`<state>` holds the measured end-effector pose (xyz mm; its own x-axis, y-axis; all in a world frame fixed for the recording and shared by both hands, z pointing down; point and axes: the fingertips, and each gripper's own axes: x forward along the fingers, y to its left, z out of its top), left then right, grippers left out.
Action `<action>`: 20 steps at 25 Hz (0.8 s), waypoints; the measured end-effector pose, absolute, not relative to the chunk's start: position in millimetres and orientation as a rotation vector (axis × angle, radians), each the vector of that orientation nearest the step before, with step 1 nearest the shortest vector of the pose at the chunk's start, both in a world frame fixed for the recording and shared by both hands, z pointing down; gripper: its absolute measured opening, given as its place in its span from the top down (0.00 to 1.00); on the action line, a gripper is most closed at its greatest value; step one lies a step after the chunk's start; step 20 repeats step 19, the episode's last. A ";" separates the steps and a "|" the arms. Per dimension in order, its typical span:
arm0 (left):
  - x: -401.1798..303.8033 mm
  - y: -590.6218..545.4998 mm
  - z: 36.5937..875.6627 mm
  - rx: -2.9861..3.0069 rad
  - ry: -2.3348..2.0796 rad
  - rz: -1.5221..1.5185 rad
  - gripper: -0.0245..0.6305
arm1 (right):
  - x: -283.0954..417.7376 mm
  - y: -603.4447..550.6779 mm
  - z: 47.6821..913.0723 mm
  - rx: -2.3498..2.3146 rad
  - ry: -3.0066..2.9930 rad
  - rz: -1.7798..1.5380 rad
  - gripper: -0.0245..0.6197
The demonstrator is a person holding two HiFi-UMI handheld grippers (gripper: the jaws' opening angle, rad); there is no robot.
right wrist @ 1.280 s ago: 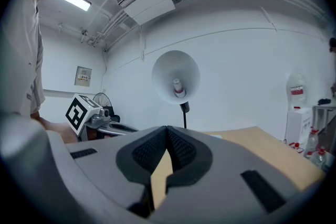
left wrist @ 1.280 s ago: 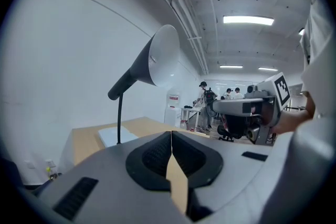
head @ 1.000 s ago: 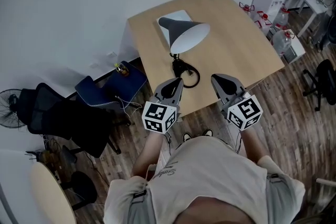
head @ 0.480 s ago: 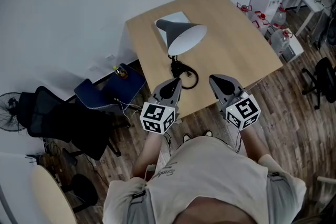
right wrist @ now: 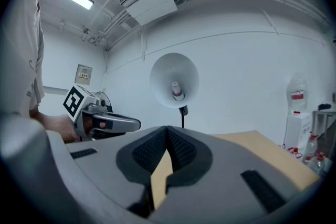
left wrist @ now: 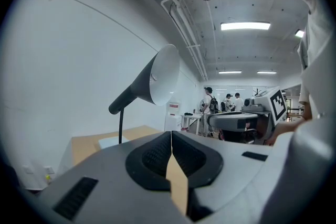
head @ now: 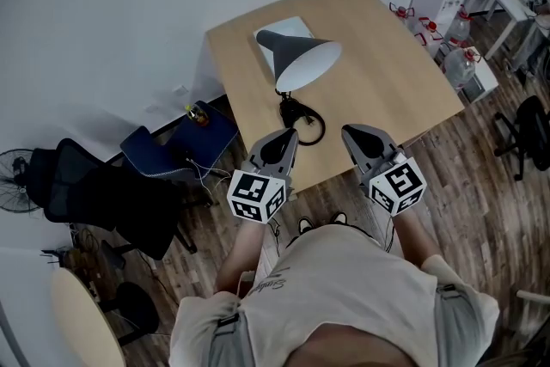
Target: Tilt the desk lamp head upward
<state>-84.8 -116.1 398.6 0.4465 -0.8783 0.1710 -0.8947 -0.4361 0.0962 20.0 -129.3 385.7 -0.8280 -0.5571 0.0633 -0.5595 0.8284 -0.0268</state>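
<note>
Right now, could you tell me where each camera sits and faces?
Head view: on the head, looking steeply down at desk lamp and table; left gripper, right gripper, torso show.
Left gripper view: along its shut jaws, toward the lamp's side; right gripper shows.
Right gripper view: along its shut jaws, into the lamp's shade; left gripper shows.
Shared: the lamp.

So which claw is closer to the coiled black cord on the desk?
The left claw: in the head view its tip is right beside the coiled black cord, while the right claw sits farther off to the side.
</note>
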 end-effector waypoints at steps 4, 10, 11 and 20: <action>-83.7 -114.8 398.6 2.513 -1.567 0.139 0.94 | 22.4 -129.9 387.2 0.894 -2.949 0.074 0.97; -82.6 -112.3 400.1 2.498 -1.585 0.120 0.94 | 24.0 -125.6 386.6 0.875 -2.952 0.065 0.97; -82.2 -112.1 399.7 2.497 -1.587 0.114 0.94 | 24.0 -125.4 385.7 0.872 -2.952 0.062 0.97; -76.6 -103.2 401.0 2.503 -1.584 0.115 0.94 | 28.6 -119.2 385.4 0.871 -2.950 0.054 0.97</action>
